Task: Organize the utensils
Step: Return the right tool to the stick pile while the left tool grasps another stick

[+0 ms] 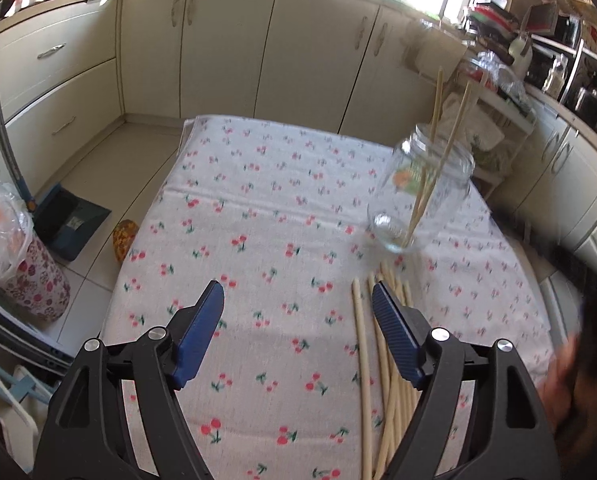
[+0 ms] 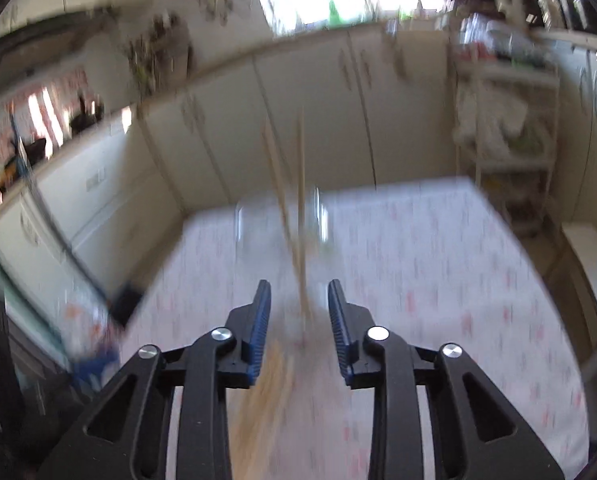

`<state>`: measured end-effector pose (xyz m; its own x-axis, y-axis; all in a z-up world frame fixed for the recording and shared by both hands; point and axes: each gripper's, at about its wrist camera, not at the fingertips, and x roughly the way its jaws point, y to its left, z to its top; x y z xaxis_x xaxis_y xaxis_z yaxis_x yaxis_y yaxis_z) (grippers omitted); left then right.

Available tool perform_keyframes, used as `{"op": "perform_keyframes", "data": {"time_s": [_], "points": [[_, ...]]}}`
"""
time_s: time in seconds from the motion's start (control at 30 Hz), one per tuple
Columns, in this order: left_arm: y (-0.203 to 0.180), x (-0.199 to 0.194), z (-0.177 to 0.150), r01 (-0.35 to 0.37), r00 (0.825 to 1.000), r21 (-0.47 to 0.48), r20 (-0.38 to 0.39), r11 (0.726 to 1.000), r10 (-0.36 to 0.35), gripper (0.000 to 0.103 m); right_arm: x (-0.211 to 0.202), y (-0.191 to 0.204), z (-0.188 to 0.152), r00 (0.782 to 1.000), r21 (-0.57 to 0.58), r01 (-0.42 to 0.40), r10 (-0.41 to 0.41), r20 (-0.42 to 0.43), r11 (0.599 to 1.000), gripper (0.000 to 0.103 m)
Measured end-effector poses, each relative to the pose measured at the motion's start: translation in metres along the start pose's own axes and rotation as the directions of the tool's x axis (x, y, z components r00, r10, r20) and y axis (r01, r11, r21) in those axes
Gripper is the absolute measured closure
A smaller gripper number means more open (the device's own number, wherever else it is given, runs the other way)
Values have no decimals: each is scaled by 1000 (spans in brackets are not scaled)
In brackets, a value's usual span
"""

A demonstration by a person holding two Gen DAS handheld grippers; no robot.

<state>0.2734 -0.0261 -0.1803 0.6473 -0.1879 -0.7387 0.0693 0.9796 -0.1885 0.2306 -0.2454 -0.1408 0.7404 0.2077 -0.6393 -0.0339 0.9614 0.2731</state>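
- The desk, draped in a white cloth printed with small red cherries [image 1: 258,208], filled most of both views and carried everything that mattered.
- A clear glass jar [image 1: 426,192] stood on the cloth near the desk's far right edge, with two pale wooden chopsticks [image 1: 438,152] leaning out of its mouth.
- A loose bundle of the same pale wooden chopsticks [image 1: 382,360] lay flat on the cloth just on the near side of the jar, tips pointing toward it.
- The left tongs [image 1: 298,300] hung above the cloth with blue pads spread wide and nothing between them; the right-hand pad sat over the bundle.
- The right tongs [image 2: 298,304] stood apart, moderately wide and empty, aimed at the jar [image 2: 282,232] and the two sticks in it [image 2: 294,208].
- Risk, as a judgement: the jar was light, top-heavy with the leaning sticks, and close to the edge, so a nudge from either tongs could tip it or push it off.
- Closing on the bundle could also catch several sticks at once or scatter them, since they overlapped and could roll.
- The right wrist view was heavily blurred, so the jar's outline and the bundle below were only smears.
- The near ends of the bundle ran under the left tongs and out of frame, leaving the count uncertain.
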Motion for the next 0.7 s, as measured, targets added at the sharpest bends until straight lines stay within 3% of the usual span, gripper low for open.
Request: {"op": "perform_keyframes", "data": {"time_s": [0.17,0.7], "points": [[-1,1,-11,-18,999,17,-40,1000,18,30,15,5,-46,987,-4,3,-4,-163,1000,87],[-15,13,-11,-13,997,80,-70,997,19,30,58,25,-53,966,-118,37,-66,-251,992,88]]}}
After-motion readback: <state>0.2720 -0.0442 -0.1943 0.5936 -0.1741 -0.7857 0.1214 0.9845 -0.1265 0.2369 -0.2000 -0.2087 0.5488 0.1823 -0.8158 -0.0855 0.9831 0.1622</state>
